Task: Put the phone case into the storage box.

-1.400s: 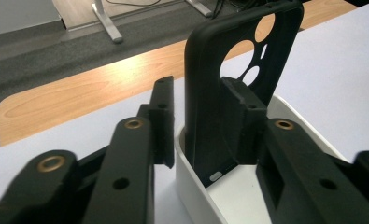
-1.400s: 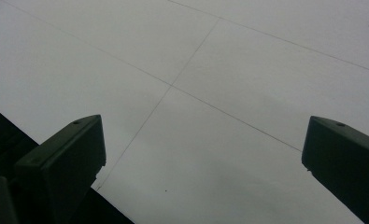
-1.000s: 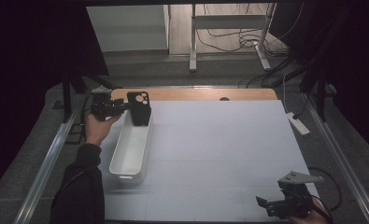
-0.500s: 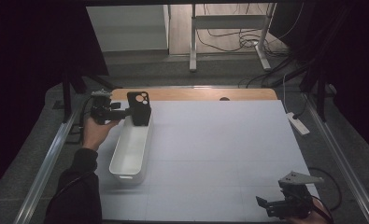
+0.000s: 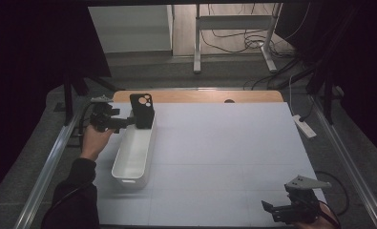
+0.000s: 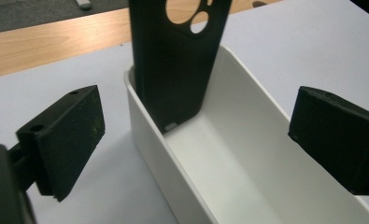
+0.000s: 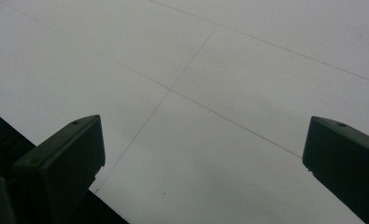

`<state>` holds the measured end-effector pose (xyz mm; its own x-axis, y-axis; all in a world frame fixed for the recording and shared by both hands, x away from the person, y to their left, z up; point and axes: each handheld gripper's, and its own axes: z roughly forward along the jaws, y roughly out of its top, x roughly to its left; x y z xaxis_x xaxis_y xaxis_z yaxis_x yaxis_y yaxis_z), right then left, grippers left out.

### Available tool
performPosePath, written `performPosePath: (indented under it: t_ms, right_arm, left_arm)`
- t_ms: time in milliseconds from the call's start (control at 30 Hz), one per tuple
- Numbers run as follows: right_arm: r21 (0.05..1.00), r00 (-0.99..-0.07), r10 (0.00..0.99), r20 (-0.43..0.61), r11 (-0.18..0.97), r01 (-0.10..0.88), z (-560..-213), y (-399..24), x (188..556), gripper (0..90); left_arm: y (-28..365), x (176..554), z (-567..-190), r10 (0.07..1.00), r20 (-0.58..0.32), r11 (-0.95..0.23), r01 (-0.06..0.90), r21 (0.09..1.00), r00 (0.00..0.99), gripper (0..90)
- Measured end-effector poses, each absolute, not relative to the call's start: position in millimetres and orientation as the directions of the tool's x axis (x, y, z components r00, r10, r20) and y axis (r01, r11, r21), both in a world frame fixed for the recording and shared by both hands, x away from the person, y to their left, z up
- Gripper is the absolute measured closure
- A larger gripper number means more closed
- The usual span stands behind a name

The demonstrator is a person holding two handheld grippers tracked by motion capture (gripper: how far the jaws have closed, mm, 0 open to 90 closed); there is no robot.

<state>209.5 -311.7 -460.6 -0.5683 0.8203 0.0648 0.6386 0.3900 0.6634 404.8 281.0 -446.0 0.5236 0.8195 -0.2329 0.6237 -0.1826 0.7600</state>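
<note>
Phone case, black with round camera cutouts, stands upright in white bin; left gripper jaws just opened clear; right gripper jaws apart, empty.

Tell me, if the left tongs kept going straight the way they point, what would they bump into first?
Most likely the black phone case, standing upright in the end of the white bin, directly ahead between the open left tongs.

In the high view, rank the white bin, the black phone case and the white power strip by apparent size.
1. white bin, clearly largest.
2. black phone case.
3. white power strip, unsure: it looks close to the case, and lies off the table's right edge.
</note>
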Motion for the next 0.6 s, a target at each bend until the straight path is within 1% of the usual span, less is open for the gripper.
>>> performPosePath:
  t_ms: [300, 433, 533, 600]
  right_arm:
    - [0.663, -0.567, 0.821, 0.063, 0.39, 0.639, -460.8, -311.5, 209.5, 0.0]
    - [0.663, -0.567, 0.822, 0.063, 0.39, 0.639, -460.7, -311.6, 209.5, 0.0]
    - [0.664, -0.57, 0.819, 0.06, 0.394, 0.636, -460.7, -311.4, 209.3, 0.0]
    - [0.664, -0.572, 0.818, 0.06, 0.395, 0.635, -460.7, -311.4, 209.3, 0.0]
  left_arm:
    - [274.2, 392.8, -445.3, 0.804, -0.213, -0.214, 0.604, 0.768, 0.555, 0.3]
    - [273.9, 387.7, -444.5, 0.792, -0.236, -0.197, 0.601, 0.774, 0.563, 0.3]
    - [273.6, 383.6, -444.1, 0.777, -0.274, -0.172, 0.609, 0.774, 0.567, 0.0]
    - [273.6, 381.6, -444.0, 0.772, -0.28, -0.168, 0.608, 0.776, 0.571, 0.0]
